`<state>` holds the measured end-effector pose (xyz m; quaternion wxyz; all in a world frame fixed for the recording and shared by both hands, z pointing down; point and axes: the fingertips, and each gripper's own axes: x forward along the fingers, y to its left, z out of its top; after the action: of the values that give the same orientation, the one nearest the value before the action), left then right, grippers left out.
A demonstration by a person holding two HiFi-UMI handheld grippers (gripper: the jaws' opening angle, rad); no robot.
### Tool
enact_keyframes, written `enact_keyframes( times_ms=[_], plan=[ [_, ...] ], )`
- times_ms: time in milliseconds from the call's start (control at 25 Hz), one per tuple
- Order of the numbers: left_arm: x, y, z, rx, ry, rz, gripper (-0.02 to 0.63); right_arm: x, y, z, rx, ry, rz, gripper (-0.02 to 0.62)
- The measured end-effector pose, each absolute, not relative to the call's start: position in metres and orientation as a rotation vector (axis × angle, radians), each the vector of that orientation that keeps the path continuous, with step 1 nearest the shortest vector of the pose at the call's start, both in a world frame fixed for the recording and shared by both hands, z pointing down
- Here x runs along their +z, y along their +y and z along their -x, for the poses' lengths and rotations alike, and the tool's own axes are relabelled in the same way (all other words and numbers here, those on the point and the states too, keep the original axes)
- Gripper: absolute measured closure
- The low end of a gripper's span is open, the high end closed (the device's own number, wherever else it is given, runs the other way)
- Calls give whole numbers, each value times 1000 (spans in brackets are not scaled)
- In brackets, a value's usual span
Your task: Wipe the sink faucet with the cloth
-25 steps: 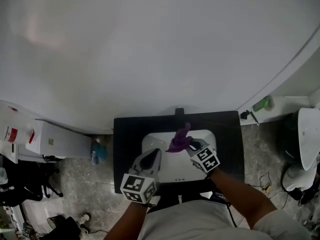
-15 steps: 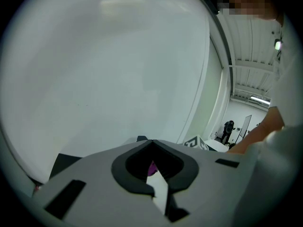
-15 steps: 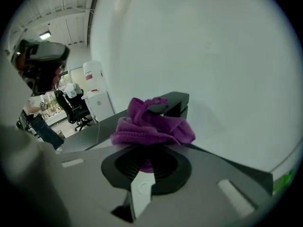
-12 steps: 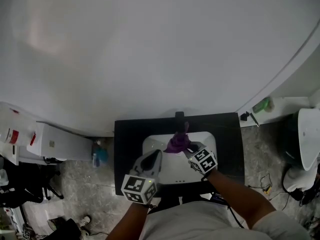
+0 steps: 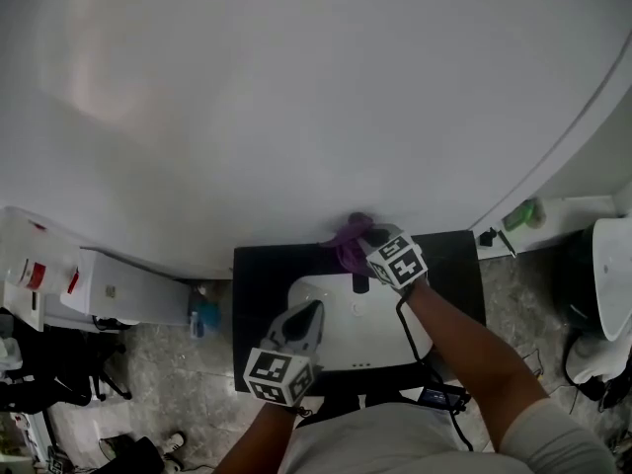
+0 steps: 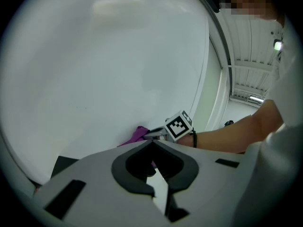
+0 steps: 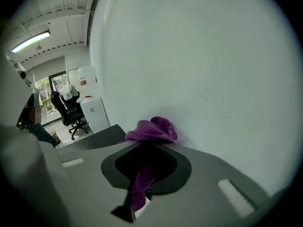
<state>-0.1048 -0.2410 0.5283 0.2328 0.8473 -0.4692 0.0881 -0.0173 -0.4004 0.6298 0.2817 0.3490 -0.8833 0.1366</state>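
Your right gripper (image 5: 367, 249) is clenched on the purple cloth (image 5: 347, 237), pressing it over the top of the faucet (image 5: 360, 283) at the middle of the back edge of the black counter (image 5: 259, 294), right against the white wall (image 5: 296, 117). The cloth bunches beyond the jaws and trails back between them. Your left gripper (image 5: 304, 315) hovers over the front left part of the white sink (image 5: 331, 304), jaws closed together on nothing.
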Motion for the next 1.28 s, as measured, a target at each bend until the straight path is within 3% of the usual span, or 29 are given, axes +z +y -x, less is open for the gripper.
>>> enact_keyframes(
  times_ms=[360, 840, 1280],
  plan=[
    [522, -233, 117, 228, -1308, -2340, 600, 663, -246, 12, 589, -2430, -810, 569],
    [398, -225, 101, 43, -1393, -2518, 600, 375, -226, -36, 157, -2877, -1081, 569],
    [334, -248, 77, -56, -1420, -2595, 600, 313, -232, -38, 1, -2918, -1170, 571]
  ],
)
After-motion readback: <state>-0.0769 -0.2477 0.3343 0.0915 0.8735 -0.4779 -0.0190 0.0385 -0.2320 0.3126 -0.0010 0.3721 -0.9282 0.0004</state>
